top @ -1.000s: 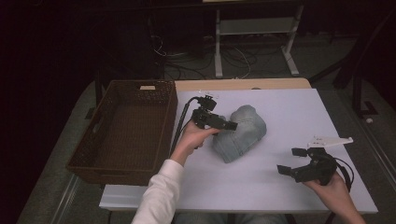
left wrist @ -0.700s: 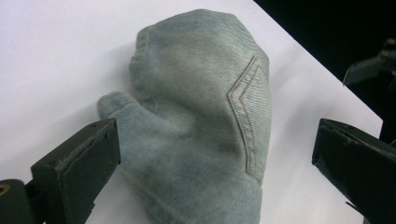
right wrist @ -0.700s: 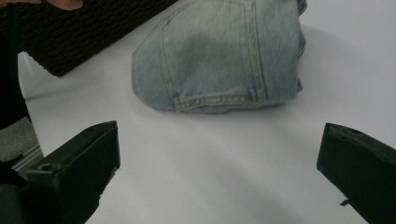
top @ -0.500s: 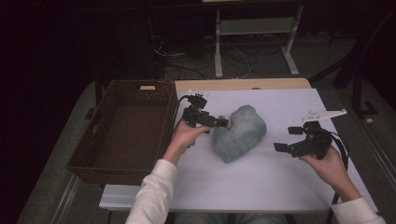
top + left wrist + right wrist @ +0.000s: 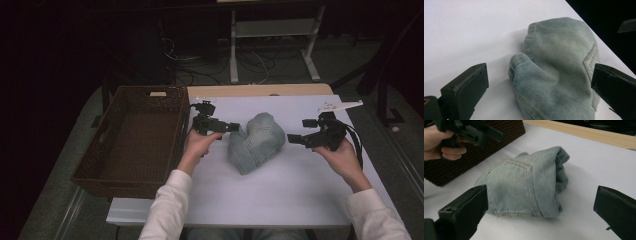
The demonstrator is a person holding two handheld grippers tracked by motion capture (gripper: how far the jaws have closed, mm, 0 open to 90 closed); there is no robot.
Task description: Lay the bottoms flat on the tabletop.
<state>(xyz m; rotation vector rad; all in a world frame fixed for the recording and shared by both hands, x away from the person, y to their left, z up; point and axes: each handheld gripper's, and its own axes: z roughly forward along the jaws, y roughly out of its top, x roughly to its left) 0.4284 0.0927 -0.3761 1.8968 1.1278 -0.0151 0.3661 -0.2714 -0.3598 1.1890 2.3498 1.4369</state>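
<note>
A folded bundle of light blue jeans (image 5: pixel 256 141) lies in the middle of the white table (image 5: pixel 280 195). My left gripper (image 5: pixel 231 127) hovers at its left edge, jaws open wide and pointing at the denim (image 5: pixel 554 75). From the right, my right gripper (image 5: pixel 295 134) faces the bundle, open too, a short gap away. The jeans (image 5: pixel 524 187) sit between its spread jaws in the right gripper view, a stitched pocket toward the camera. Neither gripper touches the cloth.
A dark woven basket (image 5: pixel 132 137) stands at the table's left side, its wall close behind the left hand (image 5: pixel 441 145). A wooden strip (image 5: pixel 260 90) runs along the table's far edge. A small white object (image 5: pixel 340 105) lies at the far right corner.
The right gripper has come up and leftward toward the jeans. The left gripper has shifted slightly away from me, staying at the bundle's left edge. The jeans have not moved.
</note>
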